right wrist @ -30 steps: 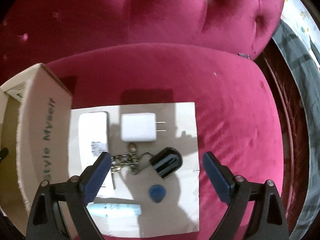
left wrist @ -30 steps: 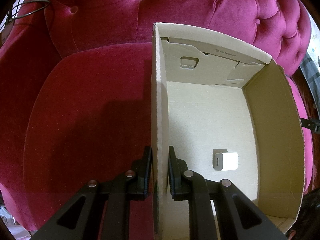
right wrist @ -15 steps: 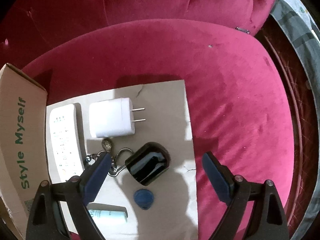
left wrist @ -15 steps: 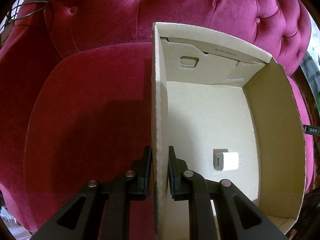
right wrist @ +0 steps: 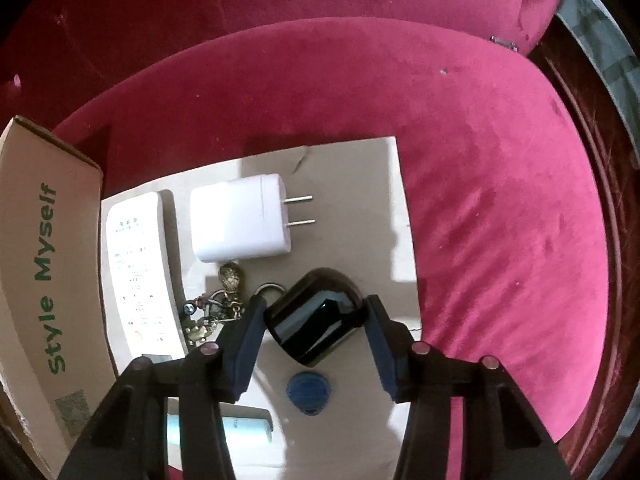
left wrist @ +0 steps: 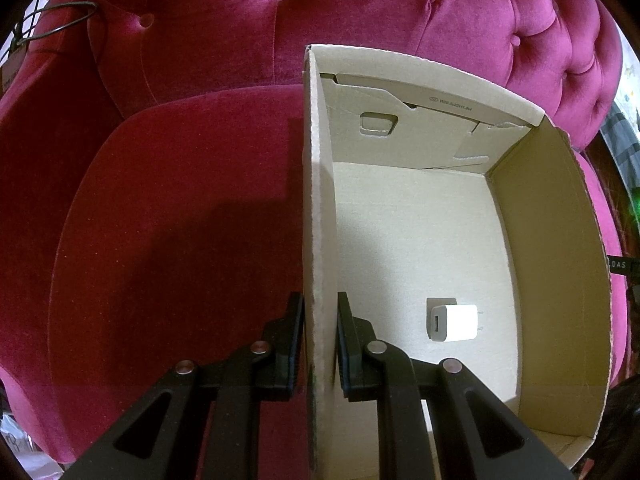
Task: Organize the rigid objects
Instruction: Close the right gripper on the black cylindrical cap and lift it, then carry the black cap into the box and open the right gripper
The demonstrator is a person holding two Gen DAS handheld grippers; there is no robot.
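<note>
In the left wrist view my left gripper (left wrist: 320, 300) is shut on the left wall of an open cardboard box (left wrist: 318, 200), one finger on each side. A small white charger (left wrist: 456, 322) lies on the box floor. In the right wrist view my right gripper (right wrist: 314, 304) points down at a flat cardboard sheet (right wrist: 360, 184). Its jaws are closing with a glossy black key fob (right wrist: 316, 324) between them, and both pads touch the fob's sides. A metal keyring (right wrist: 216, 308) hangs off the fob's left end.
On the sheet lie a larger white charger (right wrist: 240, 218), a white remote (right wrist: 138, 264), a small blue disc (right wrist: 308, 390) and a pale tube (right wrist: 244, 428). The box's outer wall, printed "Style Myself" (right wrist: 44, 260), stands at the left. Everything rests on a crimson velvet sofa (right wrist: 500, 220).
My right gripper has come down over the black key fob and its jaws have narrowed from wide apart to the fob's sides. The left gripper and the box have not moved.
</note>
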